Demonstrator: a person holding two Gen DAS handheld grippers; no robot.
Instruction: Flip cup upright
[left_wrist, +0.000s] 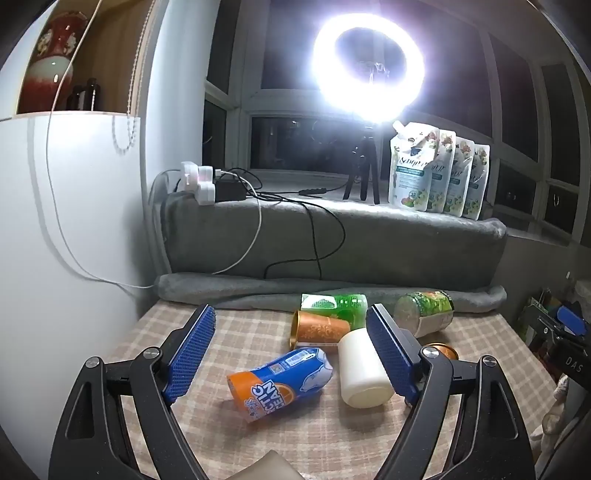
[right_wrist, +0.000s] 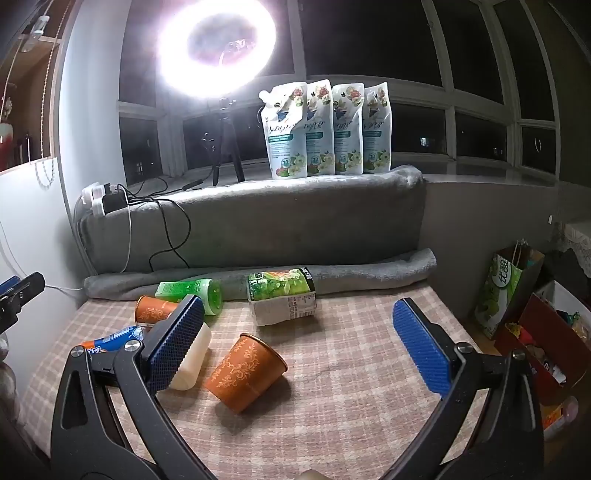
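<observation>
Two orange patterned paper cups (right_wrist: 245, 373) (left_wrist: 319, 328) lie on their sides on your checked table (right_wrist: 351, 406); your left gripper (left_wrist: 291, 354) and right gripper (right_wrist: 299, 343) both hover spread, holding nothing.

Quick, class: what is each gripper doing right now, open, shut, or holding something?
Left gripper: open, holding nothing, above the lying cups.
Right gripper: open, holding nothing; the orange patterned cup lies on its side between its fingers.
</observation>
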